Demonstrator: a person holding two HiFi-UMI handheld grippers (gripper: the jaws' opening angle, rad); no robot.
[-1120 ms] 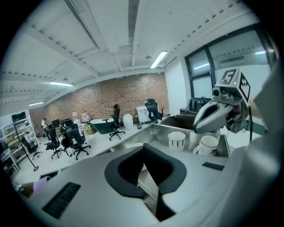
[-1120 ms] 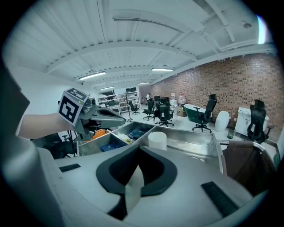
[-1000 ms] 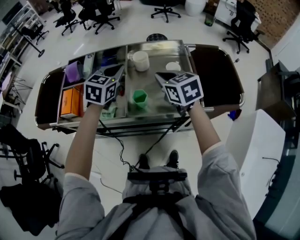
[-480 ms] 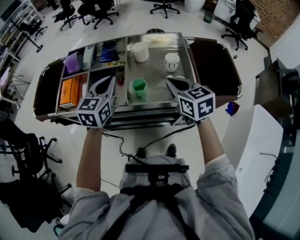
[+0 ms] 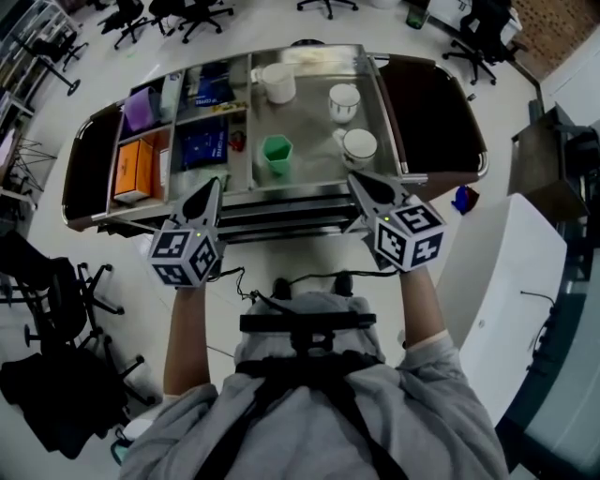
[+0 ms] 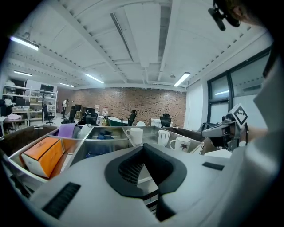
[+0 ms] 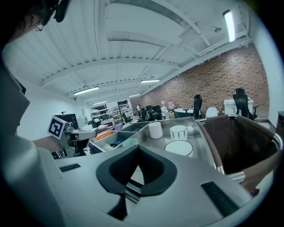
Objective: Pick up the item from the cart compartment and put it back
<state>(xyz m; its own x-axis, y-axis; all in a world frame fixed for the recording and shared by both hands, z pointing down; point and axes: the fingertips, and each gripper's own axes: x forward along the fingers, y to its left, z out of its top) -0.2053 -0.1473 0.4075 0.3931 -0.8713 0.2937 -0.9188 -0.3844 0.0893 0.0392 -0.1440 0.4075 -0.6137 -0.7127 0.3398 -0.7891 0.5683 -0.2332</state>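
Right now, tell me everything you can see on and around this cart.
cart: one, steel, ahead of the person
side bags: two, dark, cart ends
tall mug: one, white, wide tray, far side
striped mug: one, white, tray, right
near mug: one, white, tray, near right
cup: one, green, tray, by divider
box: one, orange, leftmost compartment
purple item: one, beyond the box
packets: two, dark blue, middle compartments
office chairs: several, black, beyond cart
left tool: grey, shut, empty
right tool: grey, shut, empty
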